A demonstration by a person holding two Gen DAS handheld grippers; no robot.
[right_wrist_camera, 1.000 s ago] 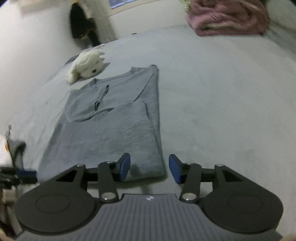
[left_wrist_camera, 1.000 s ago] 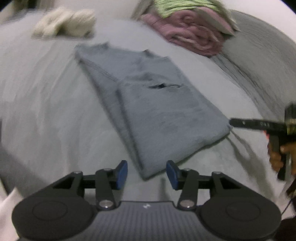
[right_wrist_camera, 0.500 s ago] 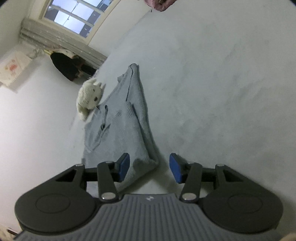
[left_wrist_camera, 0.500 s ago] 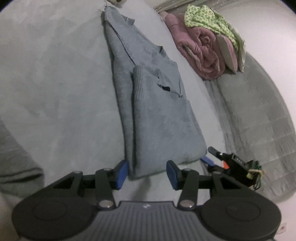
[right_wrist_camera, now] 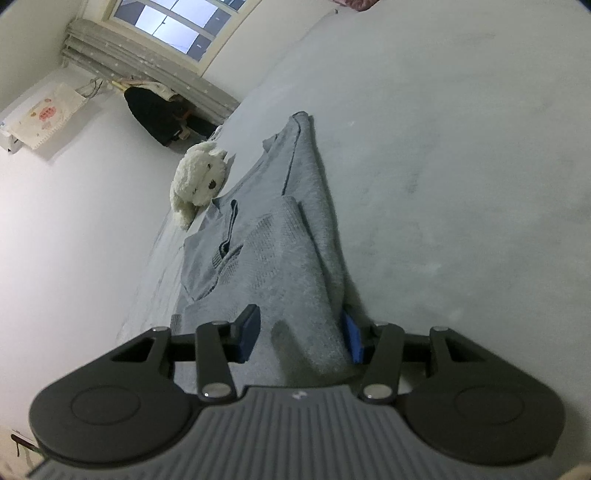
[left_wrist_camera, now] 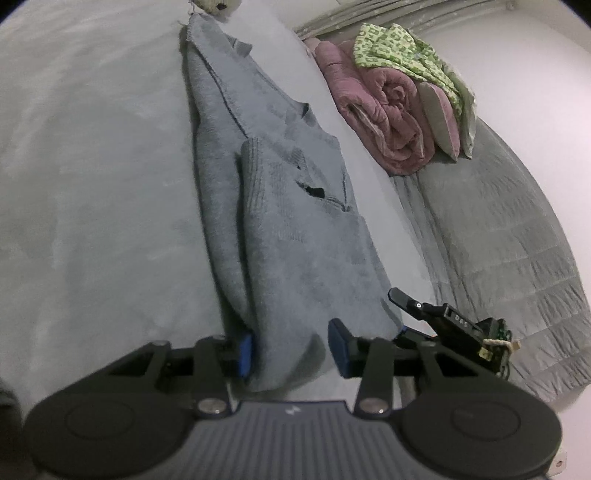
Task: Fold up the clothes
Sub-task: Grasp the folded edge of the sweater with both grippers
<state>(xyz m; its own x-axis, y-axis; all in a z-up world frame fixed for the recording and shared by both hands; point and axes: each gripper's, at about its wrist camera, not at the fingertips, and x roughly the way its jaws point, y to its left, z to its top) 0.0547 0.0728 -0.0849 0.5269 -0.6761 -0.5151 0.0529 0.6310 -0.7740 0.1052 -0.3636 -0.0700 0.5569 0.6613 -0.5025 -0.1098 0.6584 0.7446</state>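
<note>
Sweater (left_wrist_camera: 284, 229), grey knit, partly folded, spread flat on grey bed cover (left_wrist_camera: 96, 192); one side doubled over the body, ribbed edge on top. Runs from 6 o'clock up toward 12 in left wrist view; collar end far, hem end nearest both cameras.

Left gripper (left_wrist_camera: 290, 349): jaws parted, straddling near hem corner of sweater. Cloth bunched between the blue pads; left pad (left_wrist_camera: 245, 352) half hidden against the fold, right pad (left_wrist_camera: 338, 345) just beside the cloth edge. Not clamped.

Right gripper (right_wrist_camera: 301, 338): likewise spread wide, other hem corner lying between the fingers. Right pad (right_wrist_camera: 352, 341) tucked beside or under the folded edge, cannot tell which; left pad (right_wrist_camera: 248, 334) over flat cloth, contact not clear. Same gripper seen from left wrist view at 4 o'clock, low at sweater's corner (left_wrist_camera: 436, 321).

Plush toy (right_wrist_camera: 197, 181), white, at 10 o'clock in right wrist view, touching the far shoulder area of sweater. Pink blanket (left_wrist_camera: 384, 122), rolled, at 1 o'clock in left wrist view, green patterned cloth (left_wrist_camera: 406, 51) draped on top. Grey quilt (left_wrist_camera: 509, 236) at 3 o'clock, beside the bed cover. Window (right_wrist_camera: 177, 22) at 11 o'clock in right wrist view, dark garment (right_wrist_camera: 162, 116) below it.
</note>
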